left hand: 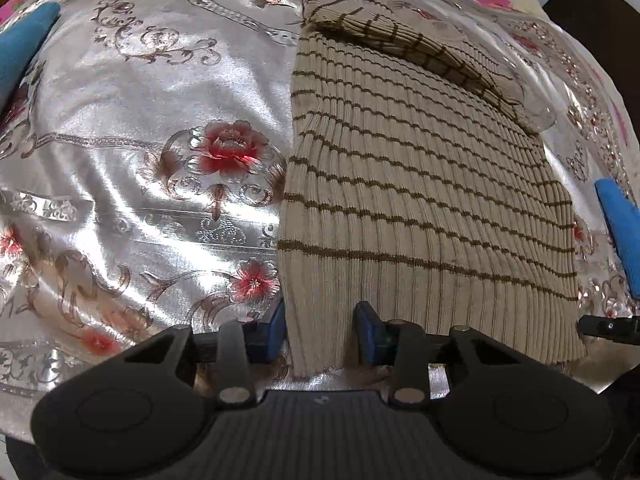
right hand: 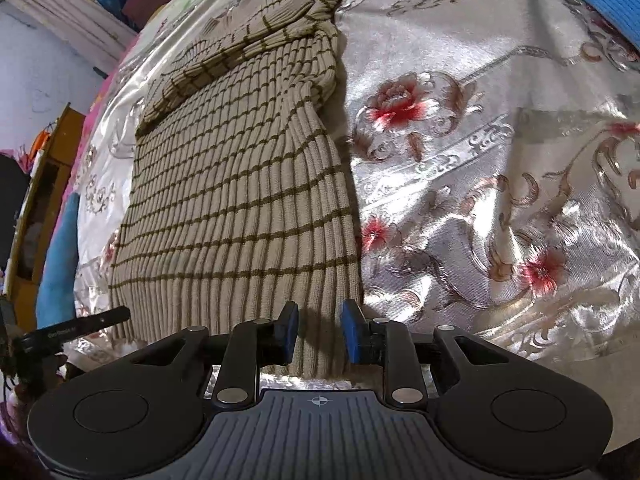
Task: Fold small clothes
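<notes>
Silvery floral bedcover [left hand: 140, 128] lay across the bed, and on it the beige ribbed sweater with brown stripes [left hand: 400, 184] was spread flat, a sleeve folded over its far end. At the near hem, the left gripper [left hand: 320, 330] straddled one corner and the right gripper [right hand: 320, 334] the other, each with narrowed fingers about the knit, though whether the pads pressed it I could not tell. Judging by this, the bottom-up fold was starting; next both needed a firm pinch, then an even lift toward the far end.
</notes>
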`<state>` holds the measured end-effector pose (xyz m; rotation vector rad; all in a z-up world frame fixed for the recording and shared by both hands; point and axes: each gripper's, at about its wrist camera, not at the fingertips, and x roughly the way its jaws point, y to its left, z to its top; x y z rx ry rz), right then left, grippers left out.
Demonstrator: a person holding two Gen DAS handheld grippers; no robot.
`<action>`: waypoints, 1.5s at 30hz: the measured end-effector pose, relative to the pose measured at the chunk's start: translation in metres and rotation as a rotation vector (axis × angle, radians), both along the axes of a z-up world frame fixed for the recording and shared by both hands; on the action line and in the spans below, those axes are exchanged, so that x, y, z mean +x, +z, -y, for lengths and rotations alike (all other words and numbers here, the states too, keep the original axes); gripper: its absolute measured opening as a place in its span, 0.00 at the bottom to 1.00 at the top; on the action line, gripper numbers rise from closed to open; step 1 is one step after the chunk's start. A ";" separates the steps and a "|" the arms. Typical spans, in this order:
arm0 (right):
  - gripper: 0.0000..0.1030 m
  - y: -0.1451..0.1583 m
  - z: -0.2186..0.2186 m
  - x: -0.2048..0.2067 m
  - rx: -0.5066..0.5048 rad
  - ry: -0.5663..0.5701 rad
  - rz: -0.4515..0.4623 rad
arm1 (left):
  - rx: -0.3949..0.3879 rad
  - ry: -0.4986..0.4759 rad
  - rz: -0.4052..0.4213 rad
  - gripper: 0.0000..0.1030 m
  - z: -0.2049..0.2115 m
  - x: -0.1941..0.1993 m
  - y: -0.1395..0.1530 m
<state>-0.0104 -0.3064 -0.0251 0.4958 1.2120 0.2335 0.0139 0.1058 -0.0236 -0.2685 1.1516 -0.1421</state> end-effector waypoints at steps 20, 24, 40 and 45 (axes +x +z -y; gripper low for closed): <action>0.12 -0.021 0.019 0.001 0.196 -0.108 -0.062 | -0.124 0.051 -0.072 0.34 -0.011 0.008 -0.010; 0.06 -0.020 0.024 -0.002 0.220 -0.146 -0.042 | -0.160 0.064 -0.063 0.14 -0.013 0.002 -0.011; 0.14 -0.010 0.027 -0.004 0.166 -0.125 -0.044 | -0.207 0.097 -0.049 0.14 -0.024 -0.001 -0.009; 0.15 -0.011 0.038 -0.005 0.122 -0.195 -0.034 | -0.201 0.111 -0.050 0.14 -0.026 -0.002 -0.010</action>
